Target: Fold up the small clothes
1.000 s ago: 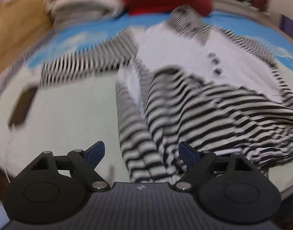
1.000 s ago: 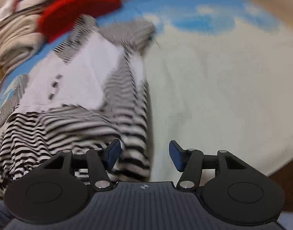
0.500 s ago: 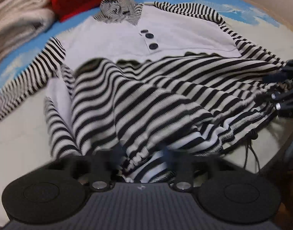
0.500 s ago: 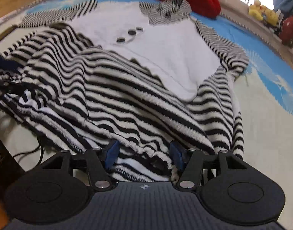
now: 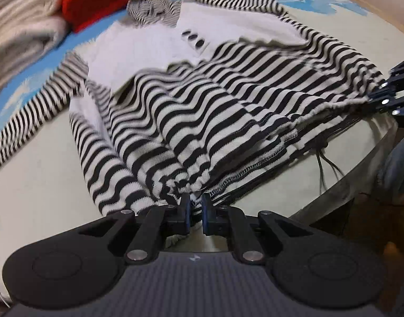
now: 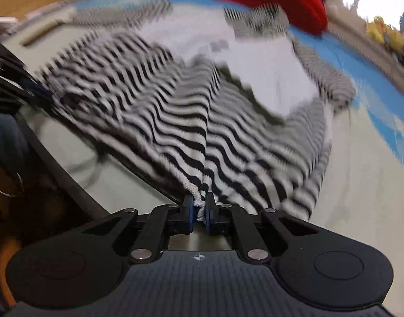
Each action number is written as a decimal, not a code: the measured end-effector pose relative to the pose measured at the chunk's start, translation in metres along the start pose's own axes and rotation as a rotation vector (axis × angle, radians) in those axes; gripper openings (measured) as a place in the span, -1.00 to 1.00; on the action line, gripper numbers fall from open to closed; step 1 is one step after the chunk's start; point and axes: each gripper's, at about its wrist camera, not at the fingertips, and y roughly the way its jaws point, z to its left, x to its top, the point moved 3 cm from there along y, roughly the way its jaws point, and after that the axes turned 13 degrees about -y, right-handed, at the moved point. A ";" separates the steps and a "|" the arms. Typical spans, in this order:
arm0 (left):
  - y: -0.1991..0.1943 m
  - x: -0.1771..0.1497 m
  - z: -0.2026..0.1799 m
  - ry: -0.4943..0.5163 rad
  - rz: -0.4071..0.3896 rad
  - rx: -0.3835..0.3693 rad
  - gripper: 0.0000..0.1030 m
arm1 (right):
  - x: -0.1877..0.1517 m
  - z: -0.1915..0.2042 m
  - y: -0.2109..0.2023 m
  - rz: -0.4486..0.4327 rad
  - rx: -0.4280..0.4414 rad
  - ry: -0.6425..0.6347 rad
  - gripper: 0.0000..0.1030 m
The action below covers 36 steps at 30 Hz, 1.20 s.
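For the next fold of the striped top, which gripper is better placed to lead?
Neither clearly. The left gripper and the right gripper are each shut on the hem of the striped top, at opposite corners. Probably both should carry the hem together toward the collar.

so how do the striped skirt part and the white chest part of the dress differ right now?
The skirt is black-and-white striped, bunched and lifted at its hem; the chest is plain white with dark buttons, lying flat. Left gripper and right gripper pinch the skirt, not the chest. Both are one garment.
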 end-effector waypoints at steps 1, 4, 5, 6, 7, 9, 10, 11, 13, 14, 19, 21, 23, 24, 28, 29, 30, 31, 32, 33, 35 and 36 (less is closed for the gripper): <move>-0.002 0.002 0.001 -0.015 -0.001 -0.004 -0.75 | -0.001 -0.002 0.003 -0.003 0.010 0.019 -0.84; -0.019 0.011 0.011 -0.090 -0.014 -0.073 -0.18 | 0.006 -0.011 -0.007 -0.014 0.051 0.095 -0.62; -0.028 0.017 0.014 -0.108 -0.040 -0.081 0.04 | 0.008 -0.015 -0.012 -0.024 0.071 0.121 -0.33; -0.036 0.022 0.018 -0.123 -0.073 -0.082 0.40 | 0.012 -0.021 -0.020 -0.042 0.097 0.152 -0.17; -0.044 0.029 0.021 -0.137 -0.118 -0.082 0.57 | 0.016 -0.027 -0.029 -0.074 0.123 0.189 0.05; -0.051 0.046 0.025 -0.165 -0.187 -0.075 0.67 | 0.027 -0.040 -0.042 -0.155 0.131 0.259 0.09; -0.048 0.056 0.027 -0.182 -0.208 -0.058 0.71 | 0.033 -0.046 -0.042 -0.177 0.113 0.281 0.08; -0.041 0.065 0.026 -0.197 -0.208 -0.030 0.73 | 0.039 -0.051 -0.039 -0.193 0.079 0.300 0.06; -0.014 0.075 0.024 -0.195 -0.181 0.040 0.76 | 0.045 -0.057 -0.014 -0.161 0.023 0.315 0.02; 0.006 0.073 0.020 -0.166 -0.139 0.094 0.76 | 0.044 -0.057 0.002 -0.107 0.011 0.302 -0.05; 0.039 0.049 0.005 0.040 -0.065 0.165 0.93 | 0.027 -0.040 0.034 0.058 0.025 0.144 -0.12; 0.030 0.060 0.007 0.059 -0.055 0.158 0.95 | 0.034 -0.052 0.022 0.048 0.044 0.146 -0.13; 0.018 0.082 0.015 -0.005 -0.125 0.145 1.00 | 0.053 -0.085 0.009 -0.024 0.015 0.205 0.00; 0.015 0.097 0.020 -0.049 -0.167 0.149 1.00 | 0.068 -0.111 0.005 -0.074 -0.029 0.257 0.06; 0.031 0.159 0.045 -0.290 -0.318 0.226 1.00 | 0.129 -0.213 0.022 -0.252 -0.190 0.467 0.41; 0.043 0.169 0.052 -0.341 -0.328 0.250 1.00 | 0.144 -0.234 0.033 -0.277 -0.216 0.516 0.43; 0.055 0.175 0.058 -0.375 -0.326 0.277 1.00 | 0.161 -0.256 0.051 -0.293 -0.224 0.561 0.43; 0.067 0.180 0.065 -0.401 -0.300 0.321 0.99 | 0.179 -0.277 0.073 -0.300 -0.219 0.596 0.45; 0.077 0.184 0.073 -0.420 -0.248 0.349 0.99 | 0.195 -0.294 0.095 -0.296 -0.212 0.620 0.53; 0.084 0.187 0.079 -0.430 -0.199 0.336 0.99 | 0.208 -0.306 0.117 -0.288 -0.203 0.635 0.57; 0.089 0.192 0.089 -0.478 -0.164 0.300 0.99 | 0.235 -0.324 0.165 -0.260 -0.186 0.678 0.58; 0.091 0.193 0.093 -0.506 -0.153 0.296 0.99 | 0.245 -0.329 0.187 -0.246 -0.175 0.699 0.59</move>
